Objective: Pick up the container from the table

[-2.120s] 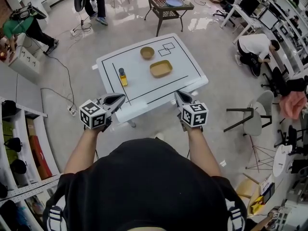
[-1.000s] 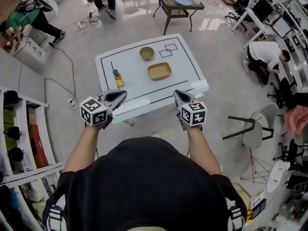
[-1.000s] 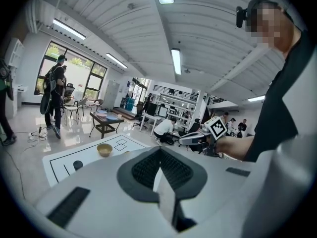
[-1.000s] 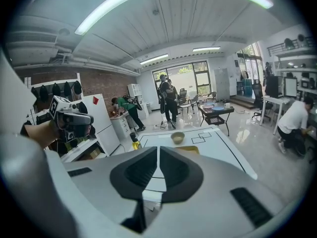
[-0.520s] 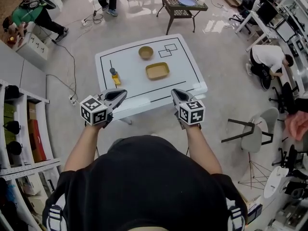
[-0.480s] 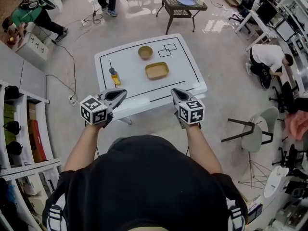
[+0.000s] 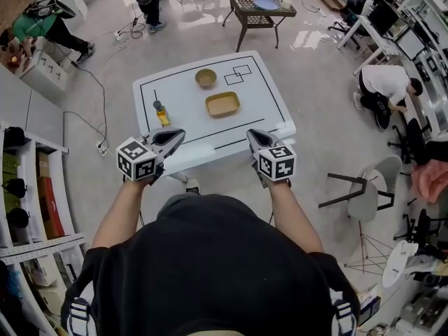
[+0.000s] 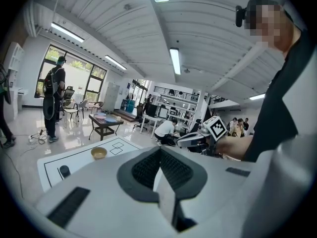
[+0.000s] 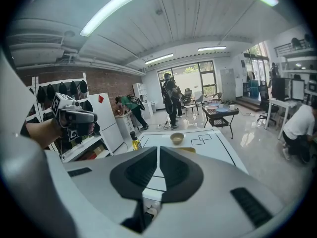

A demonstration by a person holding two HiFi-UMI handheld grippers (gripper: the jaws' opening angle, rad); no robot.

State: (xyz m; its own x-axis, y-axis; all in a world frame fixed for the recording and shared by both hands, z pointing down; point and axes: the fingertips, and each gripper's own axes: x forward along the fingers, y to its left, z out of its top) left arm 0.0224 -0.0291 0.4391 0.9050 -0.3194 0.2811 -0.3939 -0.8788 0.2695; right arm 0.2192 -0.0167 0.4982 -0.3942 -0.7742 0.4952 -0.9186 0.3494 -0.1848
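A shallow tan rectangular container (image 7: 222,104) lies near the middle of the white table (image 7: 266,110). Its rim (image 9: 184,149) just shows past the jaws in the right gripper view. My left gripper (image 7: 178,134) and right gripper (image 7: 252,133) hover side by side above the table's near edge, well short of the container. Both are shut and empty, the pads meeting in the left gripper view (image 8: 159,150) and in the right gripper view (image 9: 157,150). Each gripper appears in the other's view, the right gripper (image 8: 197,139) and the left gripper (image 9: 74,117).
A round tan bowl (image 7: 206,78) sits behind the container, and a yellow bottle (image 7: 161,113) stands at the table's left. Black lines mark the tabletop. A dark side table (image 7: 255,5) stands beyond, shelves (image 7: 28,201) at left, a chair (image 7: 364,194) at right, and people around the room.
Across the head views the table has slid a little to the left and the bottle with it. The left gripper has shifted slightly; both grippers stay shut and empty.
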